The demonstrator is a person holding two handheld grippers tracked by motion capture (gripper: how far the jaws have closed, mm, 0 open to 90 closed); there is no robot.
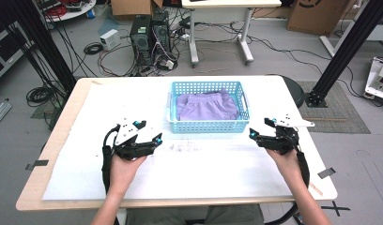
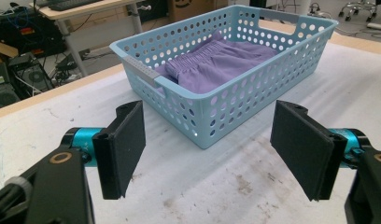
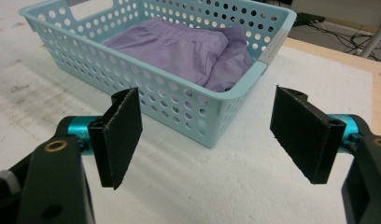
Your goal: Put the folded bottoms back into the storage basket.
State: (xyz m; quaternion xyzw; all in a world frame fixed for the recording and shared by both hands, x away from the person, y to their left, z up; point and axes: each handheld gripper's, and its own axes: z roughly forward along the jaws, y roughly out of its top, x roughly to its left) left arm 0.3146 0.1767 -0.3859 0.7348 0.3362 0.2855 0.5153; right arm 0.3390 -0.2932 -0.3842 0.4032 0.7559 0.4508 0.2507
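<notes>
Flanking the blue basket (image 1: 209, 126) mid-table, we hold our left gripper (image 1: 154, 139) and right gripper (image 1: 252, 135) wide open and empty; purple shorts (image 1: 207, 106) lie inside, basket walls between jaws and cloth.

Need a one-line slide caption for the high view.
Two open grippers, left and right, flank a blue basket holding folded purple shorts on a white table.
</notes>
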